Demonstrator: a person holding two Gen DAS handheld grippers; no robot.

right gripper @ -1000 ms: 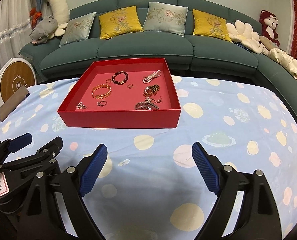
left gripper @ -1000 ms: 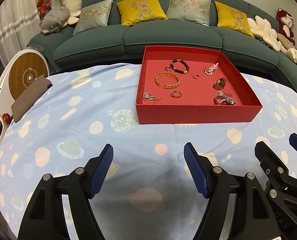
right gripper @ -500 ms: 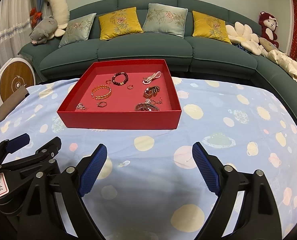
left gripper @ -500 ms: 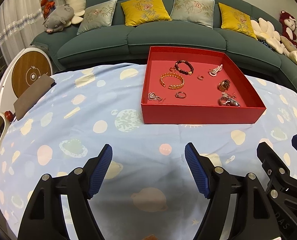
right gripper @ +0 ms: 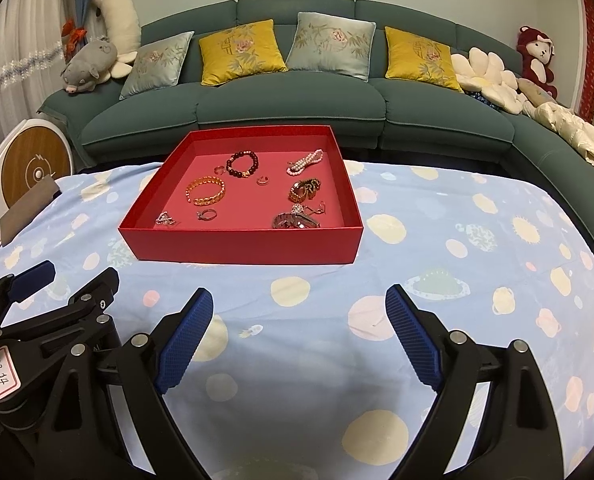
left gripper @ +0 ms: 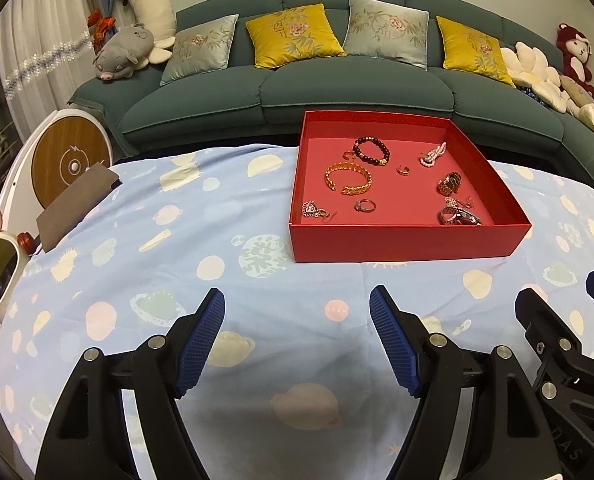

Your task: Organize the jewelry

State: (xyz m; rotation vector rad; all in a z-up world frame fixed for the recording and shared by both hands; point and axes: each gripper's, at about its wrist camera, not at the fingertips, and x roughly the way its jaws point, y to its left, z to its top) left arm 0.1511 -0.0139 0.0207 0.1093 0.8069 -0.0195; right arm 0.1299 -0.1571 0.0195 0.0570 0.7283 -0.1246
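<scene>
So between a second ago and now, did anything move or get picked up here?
Nothing was picked up or let go. In the left wrist view the red tray sits slightly lower and further right in the picture, a small shift of view only. The left gripper and right gripper are open and empty, and the jewelry, such as the gold bracelet, lies unchanged.

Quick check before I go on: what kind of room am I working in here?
Most likely a home living room: a long green sofa with cushions and plush toys, and in front a table under a planet-print cloth holding the red jewelry tray.
</scene>
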